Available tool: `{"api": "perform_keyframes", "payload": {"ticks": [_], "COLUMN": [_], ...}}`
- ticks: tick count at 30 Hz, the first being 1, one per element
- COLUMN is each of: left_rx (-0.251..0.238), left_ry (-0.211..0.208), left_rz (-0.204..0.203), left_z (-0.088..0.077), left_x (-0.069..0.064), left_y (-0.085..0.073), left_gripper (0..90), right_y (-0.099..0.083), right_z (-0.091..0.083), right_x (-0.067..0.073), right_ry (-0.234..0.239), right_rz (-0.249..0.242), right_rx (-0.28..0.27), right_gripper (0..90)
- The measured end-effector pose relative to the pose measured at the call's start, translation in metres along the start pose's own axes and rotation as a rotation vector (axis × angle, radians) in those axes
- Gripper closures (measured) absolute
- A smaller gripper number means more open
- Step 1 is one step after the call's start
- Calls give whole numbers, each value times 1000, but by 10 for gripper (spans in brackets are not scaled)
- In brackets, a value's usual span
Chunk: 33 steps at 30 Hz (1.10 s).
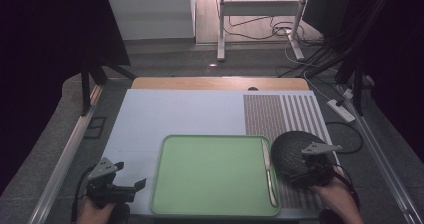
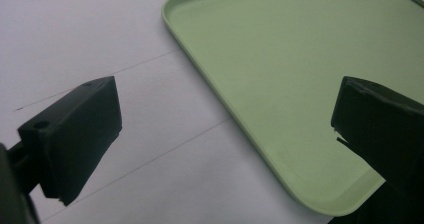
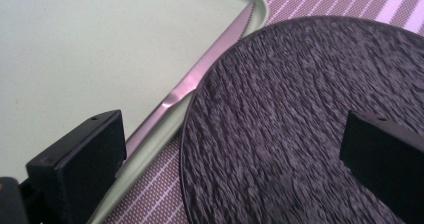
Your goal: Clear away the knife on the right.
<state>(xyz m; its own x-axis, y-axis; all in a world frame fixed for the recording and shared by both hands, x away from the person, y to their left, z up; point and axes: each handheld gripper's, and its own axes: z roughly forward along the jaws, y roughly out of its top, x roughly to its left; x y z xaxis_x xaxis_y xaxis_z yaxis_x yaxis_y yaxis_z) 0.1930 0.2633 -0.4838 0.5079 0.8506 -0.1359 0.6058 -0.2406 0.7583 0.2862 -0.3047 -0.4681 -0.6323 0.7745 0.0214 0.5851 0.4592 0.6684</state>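
The dark textured plate (image 1: pixel 295 151) sits on the striped placemat (image 1: pixel 280 114) toward the table's near right corner, its left rim just beside the right rim of the green tray (image 1: pixel 210 176), and from the right gripper view (image 3: pixel 235 149) that rim looks to overlap the tray's edge slightly, though the angle is too steep to be sure. The right gripper (image 1: pixel 312 171) hovers over the plate's near side with its jaws wide apart, holding nothing; the plate fills the gap between them. A table knife (image 1: pixel 269 171) lies along the tray's right edge, blade pointing toward the far side, just beside the plate. The chief risk, as I judge it, is that gripping the plate by its rim with one jaw under it could scrape the placemat and drag it, or that the jaw nearest the tray could catch the knife and flick it off the tray's lip. A low plate also gives little to bite on, so a shallow pinch may let it tilt and slip once lifted. If the plate is meant for the tray, swinging it leftward at low height could knock the knife or strike the tray rim. The left gripper (image 1: pixel 117 186) rests near the table's near left corner, beside the tray's near left corner, its jaws also spread open and empty.
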Motion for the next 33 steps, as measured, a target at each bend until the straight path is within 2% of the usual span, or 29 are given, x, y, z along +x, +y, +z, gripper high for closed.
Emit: {"api": "perform_keyframes", "payload": {"ticks": [12, 15, 18, 27, 33], "left_rx": [0, 2, 3, 8, 10], "left_ry": [2, 3, 3, 4, 20], "left_rz": [-2, -2, -2, -1, -15], "left_z": [0, 1, 1, 1, 1], "left_x": [0, 0, 0, 0, 2], "left_y": [0, 0, 0, 1, 2], "left_gripper": [7, 7, 7, 6, 0], "right_y": [-18, -20, -22, -28, -30], "right_z": [-13, -19, -23, -32, -36], "right_x": [-5, -6, -7, -9, -8], "right_ry": [-29, -32, -33, -51, -58], "right_rz": [49, 69, 81, 90, 91], "right_rx": [-27, -60, -66, -89, -96], "right_gripper": [0, 0, 0, 0, 0]}}
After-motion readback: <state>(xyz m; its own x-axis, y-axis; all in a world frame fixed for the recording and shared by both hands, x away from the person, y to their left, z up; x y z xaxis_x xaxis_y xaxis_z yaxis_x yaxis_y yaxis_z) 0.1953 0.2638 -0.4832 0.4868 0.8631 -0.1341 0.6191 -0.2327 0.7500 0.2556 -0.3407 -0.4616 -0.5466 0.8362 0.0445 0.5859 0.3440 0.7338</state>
